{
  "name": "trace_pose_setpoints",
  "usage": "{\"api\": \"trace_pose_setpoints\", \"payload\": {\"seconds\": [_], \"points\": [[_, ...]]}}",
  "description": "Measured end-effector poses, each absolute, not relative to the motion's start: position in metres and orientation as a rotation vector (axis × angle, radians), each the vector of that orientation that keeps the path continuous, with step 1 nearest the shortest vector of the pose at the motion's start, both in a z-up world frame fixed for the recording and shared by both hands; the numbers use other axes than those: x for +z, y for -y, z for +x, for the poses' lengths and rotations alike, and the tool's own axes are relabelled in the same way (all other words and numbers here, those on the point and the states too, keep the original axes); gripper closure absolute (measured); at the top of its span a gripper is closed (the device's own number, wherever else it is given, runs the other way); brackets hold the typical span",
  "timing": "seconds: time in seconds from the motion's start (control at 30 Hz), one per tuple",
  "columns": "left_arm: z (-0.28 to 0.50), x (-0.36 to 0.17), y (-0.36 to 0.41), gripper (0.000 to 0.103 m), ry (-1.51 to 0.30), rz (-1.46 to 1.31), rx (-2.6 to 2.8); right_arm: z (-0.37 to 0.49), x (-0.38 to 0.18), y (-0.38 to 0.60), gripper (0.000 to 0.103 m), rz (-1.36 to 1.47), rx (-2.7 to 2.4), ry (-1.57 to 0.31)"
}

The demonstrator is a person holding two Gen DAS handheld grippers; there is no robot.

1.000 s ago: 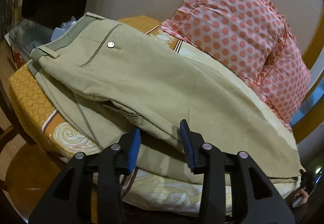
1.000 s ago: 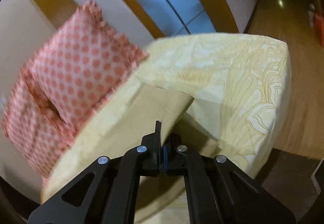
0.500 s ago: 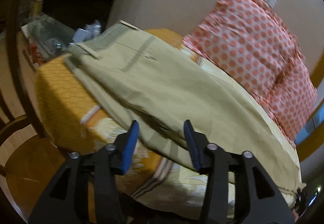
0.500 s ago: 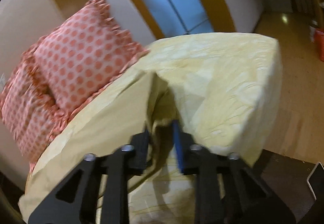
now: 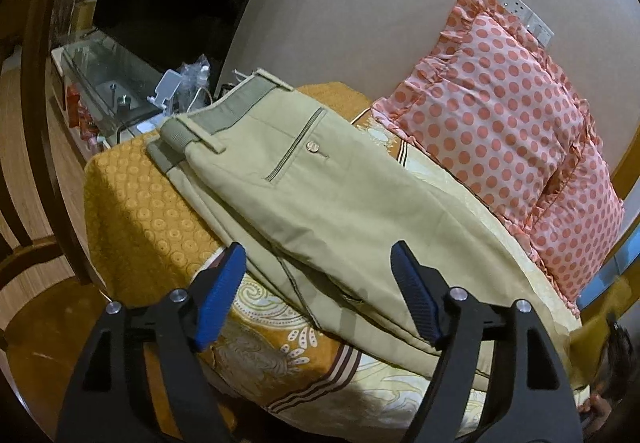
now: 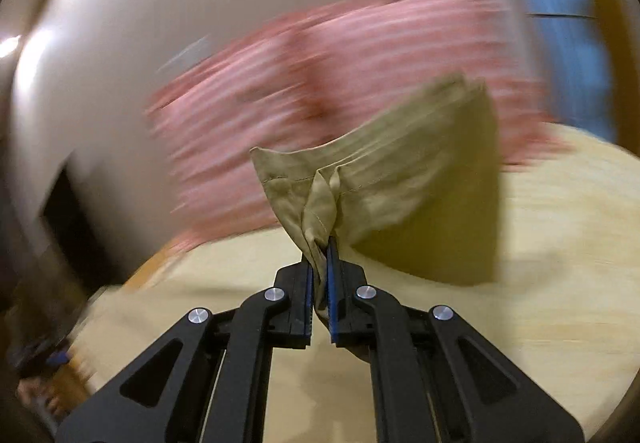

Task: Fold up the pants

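Khaki pants lie lengthwise on the bed, waistband at the far left, back pocket with a button facing up. My left gripper is open and empty, hovering above the pants' near edge around the thigh. In the right wrist view, my right gripper is shut on the hem end of the pant legs and holds it lifted above the bed. That view is motion-blurred.
The bed has a yellow patterned cover. Pink polka-dot pillows lean on the wall behind the pants. A glass-topped side table with clutter stands at the bed's left. Wood floor lies below.
My right gripper opened, then shut on the pant hem and lifted it, swinging fast to the left. My left gripper opened wider and drew back a little from the pants.
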State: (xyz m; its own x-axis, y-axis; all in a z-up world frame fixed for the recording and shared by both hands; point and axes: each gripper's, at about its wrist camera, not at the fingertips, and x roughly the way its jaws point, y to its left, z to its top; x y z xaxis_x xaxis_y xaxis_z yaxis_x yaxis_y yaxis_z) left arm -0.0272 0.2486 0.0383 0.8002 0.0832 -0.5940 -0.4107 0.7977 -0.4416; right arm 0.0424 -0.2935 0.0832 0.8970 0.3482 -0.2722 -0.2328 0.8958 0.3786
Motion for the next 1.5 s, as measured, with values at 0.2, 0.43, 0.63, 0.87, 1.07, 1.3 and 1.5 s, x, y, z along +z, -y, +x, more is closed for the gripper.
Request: {"api": "trace_pose_setpoints", "payload": {"seconds": [0.2,0.43,0.63,0.87,1.07,1.3,1.5], "points": [[-0.033,0.024,-0.269,0.026,-0.603,-0.722,0.286,0.076,0.037,0.136,0.085,0.081,0.647,-0.673],[-0.025,0.02,-0.304,0.026,-0.583,-0.822,0.341,0.048,0.031,0.139,0.027,0.108,0.728,-0.666],[-0.007,0.021,-0.322,0.026,-0.581,-0.861,0.388,0.046,0.041,0.172,0.023,0.226,0.696,-0.625],[0.015,0.025,-0.321,0.095,-0.625,-0.787,0.442,0.048,0.033,0.186,0.023,0.274,0.682,-0.612],[0.04,0.104,-0.255,0.098,-0.509,-0.468,0.297,0.046,0.038,0.239,0.022,0.366,0.584,-0.542],[0.067,0.169,-0.059,0.098,-0.425,-0.089,-0.24,0.035,0.047,0.315,0.02,0.51,0.418,-0.451],[0.055,0.089,0.097,0.097,-0.633,0.162,-0.623,0.027,0.042,0.367,0.014,0.653,0.34,-0.422]]}}
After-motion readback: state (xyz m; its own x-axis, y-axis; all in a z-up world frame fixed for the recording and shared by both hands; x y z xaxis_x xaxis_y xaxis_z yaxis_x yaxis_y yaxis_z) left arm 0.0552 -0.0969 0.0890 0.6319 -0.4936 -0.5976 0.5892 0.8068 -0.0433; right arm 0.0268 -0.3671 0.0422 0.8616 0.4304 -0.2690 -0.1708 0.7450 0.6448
